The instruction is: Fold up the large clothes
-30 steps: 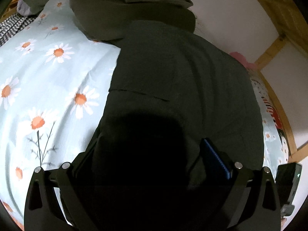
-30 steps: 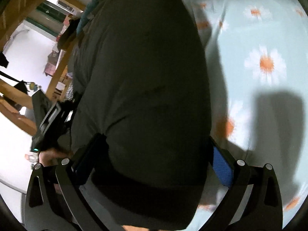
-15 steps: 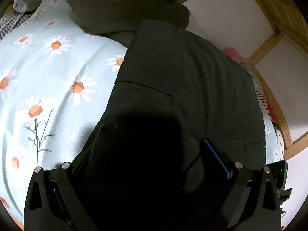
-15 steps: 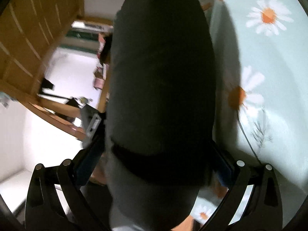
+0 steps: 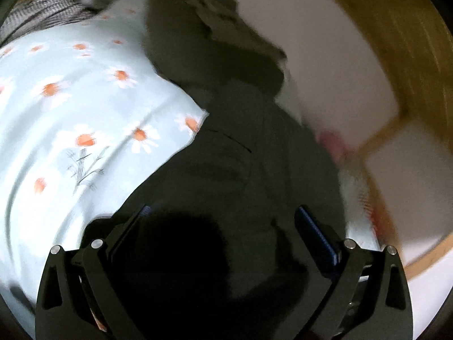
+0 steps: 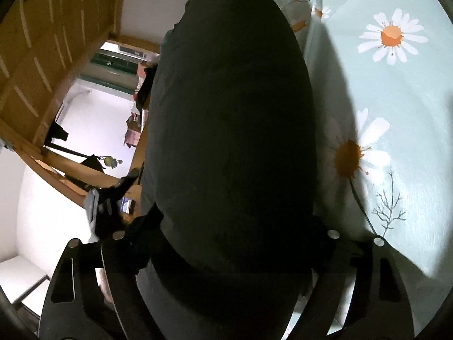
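Observation:
A large dark garment (image 5: 269,155) lies folded on a bed with a daisy-print sheet (image 5: 85,99). In the left wrist view, which is blurred by motion, my left gripper (image 5: 229,221) is open. Its blue pads (image 5: 314,232) stand wide apart over the garment's near end. In the right wrist view the same dark garment (image 6: 226,99) bulges up thickly between the fingers of my right gripper (image 6: 235,218). Those jaws are closing, and the cloth fills the whole gap and hides both pads.
A second olive-dark heap of clothing (image 5: 212,42) lies at the far end of the bed beside a checked cloth (image 5: 42,19). The wooden bed frame (image 5: 396,42) and a white wall run along the right. Something pink (image 5: 334,141) sits near the wall. Open sheet (image 6: 396,113) flanks the garment.
The left wrist view has swung and rolled, so more sheet and the far heap show. The right gripper's fingers have come inward against the garment.

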Motion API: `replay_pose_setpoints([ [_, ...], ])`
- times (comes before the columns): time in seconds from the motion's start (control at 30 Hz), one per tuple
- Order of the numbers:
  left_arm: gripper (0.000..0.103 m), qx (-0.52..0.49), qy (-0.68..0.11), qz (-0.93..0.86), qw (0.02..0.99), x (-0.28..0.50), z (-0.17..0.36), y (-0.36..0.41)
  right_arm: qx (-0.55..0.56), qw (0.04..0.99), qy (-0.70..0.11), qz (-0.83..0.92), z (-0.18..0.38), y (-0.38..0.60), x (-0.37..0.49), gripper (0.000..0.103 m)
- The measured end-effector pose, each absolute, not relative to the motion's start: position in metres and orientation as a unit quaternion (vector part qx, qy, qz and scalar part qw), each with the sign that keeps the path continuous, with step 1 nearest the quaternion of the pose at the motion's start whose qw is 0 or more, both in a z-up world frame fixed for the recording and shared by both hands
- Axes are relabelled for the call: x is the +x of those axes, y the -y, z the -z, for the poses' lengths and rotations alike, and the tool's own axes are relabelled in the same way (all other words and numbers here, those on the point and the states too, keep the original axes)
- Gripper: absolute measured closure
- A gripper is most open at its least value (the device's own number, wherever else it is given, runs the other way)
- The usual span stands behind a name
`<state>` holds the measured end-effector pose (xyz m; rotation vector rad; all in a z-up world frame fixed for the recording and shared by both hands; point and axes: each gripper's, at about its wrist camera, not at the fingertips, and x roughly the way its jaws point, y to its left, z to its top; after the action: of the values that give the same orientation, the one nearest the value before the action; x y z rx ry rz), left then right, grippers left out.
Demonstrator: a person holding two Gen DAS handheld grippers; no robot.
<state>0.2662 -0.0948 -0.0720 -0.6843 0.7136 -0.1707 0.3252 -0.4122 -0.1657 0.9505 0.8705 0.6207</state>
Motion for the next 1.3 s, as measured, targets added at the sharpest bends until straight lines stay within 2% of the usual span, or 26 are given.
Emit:
replay_pose_setpoints([
  [0.2, 0.005, -0.404, -0.253, 0.049, 0.878, 0.176, 0.068, 0.083, 0.441, 0.75, -0.395, -0.294, 0.17, 0.417, 0.322, 0.022],
  [0.47, 0.005, -0.548, -0.368, 0.068, 0.748, 0.133, 0.169, 0.117, 0.468, 0.729, -0.395, -0.306, 0.178, 0.418, 0.315, 0.024],
  [0.63, 0.005, -0.655, -0.334, 0.117, 0.668, 0.149, 0.203, 0.122, 0.47, 0.726, -0.397, -0.306, 0.178, 0.419, 0.315, 0.024],
  [1.0, 0.006, -0.683, -0.23, 0.214, 0.659, 0.148, 0.188, 0.122, 0.478, 0.714, -0.403, -0.315, 0.182, 0.418, 0.307, 0.025],
  [1.13, 0.006, -0.665, -0.228, 0.214, 0.678, 0.154, 0.18, 0.123, 0.461, 0.719, -0.413, -0.317, 0.181, 0.415, 0.307, 0.025],
  [1.3, 0.006, -0.611, -0.276, 0.173, 0.721, 0.191, 0.173, 0.125, 0.445, 0.709, -0.437, -0.329, 0.183, 0.405, 0.304, 0.025],
])
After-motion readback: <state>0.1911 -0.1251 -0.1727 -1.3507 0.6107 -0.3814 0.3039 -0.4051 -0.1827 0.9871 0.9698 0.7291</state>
